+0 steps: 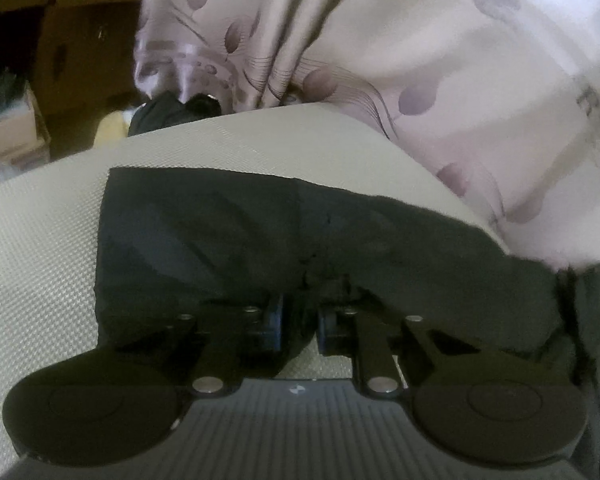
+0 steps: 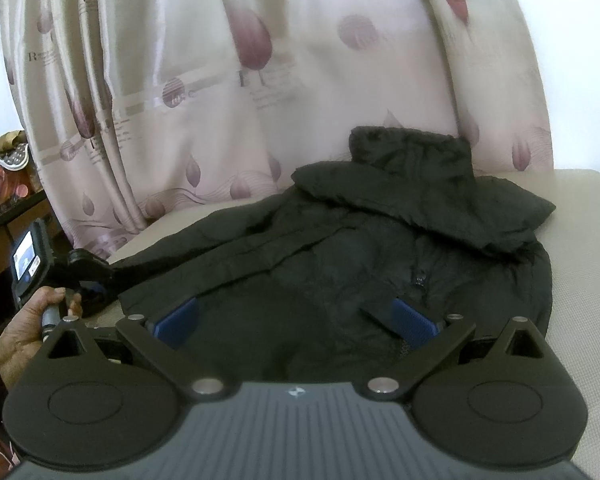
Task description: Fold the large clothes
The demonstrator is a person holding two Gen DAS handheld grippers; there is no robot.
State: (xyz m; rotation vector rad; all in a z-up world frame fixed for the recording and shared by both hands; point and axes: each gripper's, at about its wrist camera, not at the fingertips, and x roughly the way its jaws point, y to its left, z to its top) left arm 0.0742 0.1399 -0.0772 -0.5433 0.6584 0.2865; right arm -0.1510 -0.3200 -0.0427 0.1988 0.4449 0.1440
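We're at a beige woven surface (image 2: pixel 580 188), with a pale curtain (image 2: pixel 260 60) printed with purple buds hanging just behind it. One black jacket (image 2: pixel 340 248) lies spread on the surface in front of the curtain, collar end toward the curtain, zipper showing, fabric wrinkled. Two grippers. Left gripper (image 1: pixel 300 312), held by a hand (image 2: pixel 32 320), is nearly closed, pinching a sleeve (image 1: pixel 260 232) of the jacket. Right gripper (image 2: pixel 296 316) sits spread wide over the jacket's near edge, gripping nothing.
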